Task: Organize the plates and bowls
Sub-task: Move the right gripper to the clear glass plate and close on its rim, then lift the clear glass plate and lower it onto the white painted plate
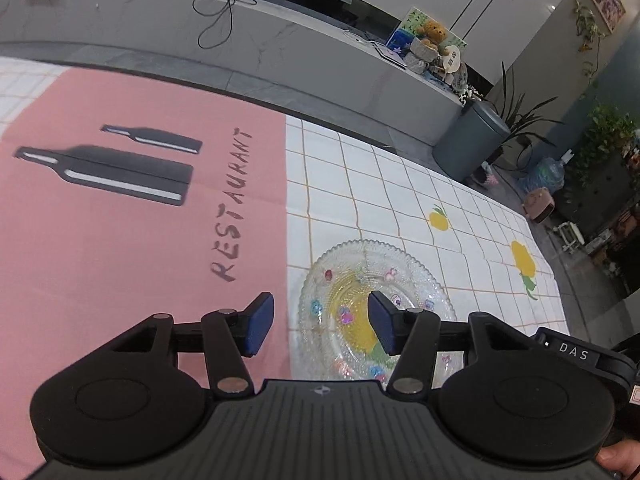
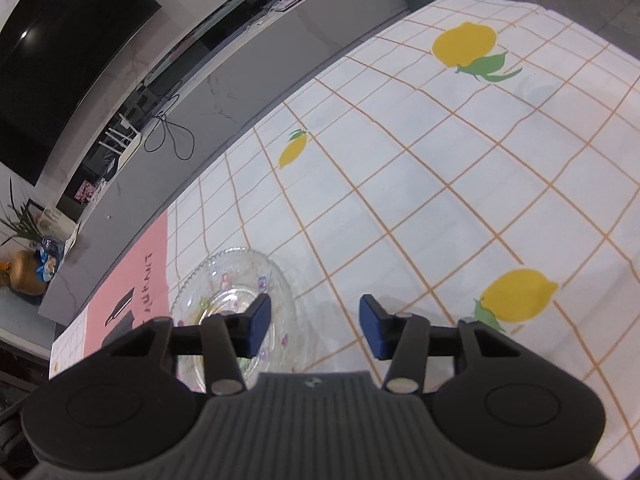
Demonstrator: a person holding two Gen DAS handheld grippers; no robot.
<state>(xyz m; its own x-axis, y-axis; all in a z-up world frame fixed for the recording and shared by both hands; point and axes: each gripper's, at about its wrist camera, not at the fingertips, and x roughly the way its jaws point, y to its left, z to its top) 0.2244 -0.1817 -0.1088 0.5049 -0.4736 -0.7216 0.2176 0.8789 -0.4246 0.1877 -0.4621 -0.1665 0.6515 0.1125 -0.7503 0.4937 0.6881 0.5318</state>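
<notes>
One glass plate is all we see, lying on the checked tablecloth by the edge of its pink panel. We hold both the left gripper and right gripper open and empty; no bowls or stack show, so sorting looks barely started.

"RESTAURANT" | pink mat || "DAS" | right gripper's body
</notes>
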